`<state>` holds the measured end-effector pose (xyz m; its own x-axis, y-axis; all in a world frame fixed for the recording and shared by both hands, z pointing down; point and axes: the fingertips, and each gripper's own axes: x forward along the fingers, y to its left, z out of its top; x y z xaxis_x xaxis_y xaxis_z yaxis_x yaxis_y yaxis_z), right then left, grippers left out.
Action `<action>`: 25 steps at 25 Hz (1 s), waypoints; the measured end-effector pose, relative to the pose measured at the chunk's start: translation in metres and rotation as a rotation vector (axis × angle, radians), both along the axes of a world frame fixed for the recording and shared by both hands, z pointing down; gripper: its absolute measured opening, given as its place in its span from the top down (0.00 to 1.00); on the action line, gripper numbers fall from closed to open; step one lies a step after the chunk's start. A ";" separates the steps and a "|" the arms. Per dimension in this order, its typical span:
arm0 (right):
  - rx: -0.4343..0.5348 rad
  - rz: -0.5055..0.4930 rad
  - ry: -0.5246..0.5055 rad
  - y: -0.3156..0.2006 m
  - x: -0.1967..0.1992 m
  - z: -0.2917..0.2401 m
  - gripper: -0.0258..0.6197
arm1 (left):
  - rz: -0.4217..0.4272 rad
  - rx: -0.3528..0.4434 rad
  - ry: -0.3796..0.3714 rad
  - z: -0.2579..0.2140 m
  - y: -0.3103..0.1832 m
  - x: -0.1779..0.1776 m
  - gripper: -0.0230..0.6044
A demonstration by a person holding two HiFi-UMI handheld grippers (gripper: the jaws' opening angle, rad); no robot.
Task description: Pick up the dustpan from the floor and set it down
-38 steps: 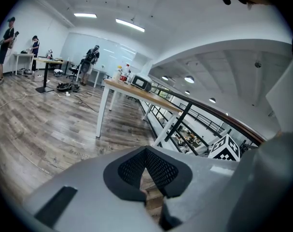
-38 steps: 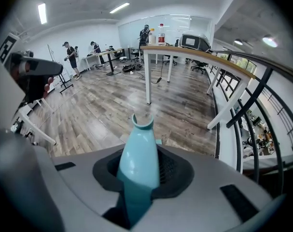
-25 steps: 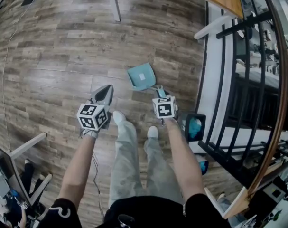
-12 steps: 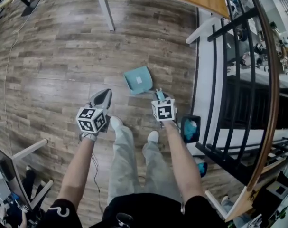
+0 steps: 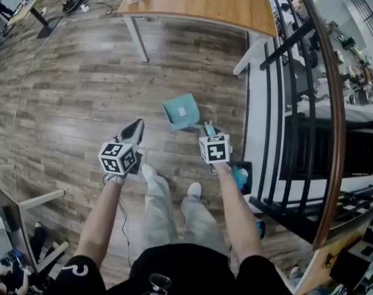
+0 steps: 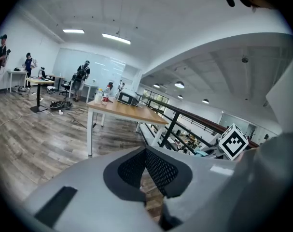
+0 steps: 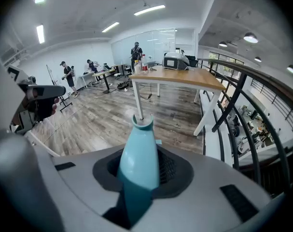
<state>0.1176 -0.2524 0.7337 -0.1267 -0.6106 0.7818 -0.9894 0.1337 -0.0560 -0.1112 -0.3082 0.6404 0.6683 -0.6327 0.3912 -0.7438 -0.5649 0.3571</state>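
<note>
A teal dustpan (image 5: 181,112) hangs off the wooden floor, its pan forward of my right gripper (image 5: 208,130). That gripper is shut on the dustpan's handle (image 7: 138,154), which stands up between the pads in the right gripper view; the pan itself is mostly hidden under the jaws there. My left gripper (image 5: 136,128) is held to the left at about the same height, apart from the dustpan. In the left gripper view its jaws meet with nothing between them (image 6: 146,162). The right gripper's marker cube (image 6: 232,141) shows at the right of that view.
A wooden table (image 5: 198,2) with bottles and a device stands ahead. A black metal railing (image 5: 284,103) runs along the right side. A black bin (image 5: 241,176) with blue contents sits by my right foot. Cables and several people are far off at the left.
Both grippers have risen, and the dustpan has come up off the floor with the right one. The head view has tilted up, bringing the table into sight.
</note>
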 end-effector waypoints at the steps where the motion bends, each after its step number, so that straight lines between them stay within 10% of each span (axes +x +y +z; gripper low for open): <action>1: 0.007 -0.001 -0.001 0.003 0.005 -0.011 0.83 | -0.003 0.007 0.002 -0.010 0.003 0.003 0.97; 25: 0.269 -0.070 -0.010 0.043 0.099 -0.244 0.83 | -0.071 0.227 -0.008 -0.187 0.066 0.071 0.97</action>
<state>0.2163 -0.2092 0.4901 -0.1825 -0.7855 0.5913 -0.9769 0.2130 -0.0185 -0.0397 -0.2424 0.4531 0.6162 -0.7506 0.2384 -0.7870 -0.5759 0.2210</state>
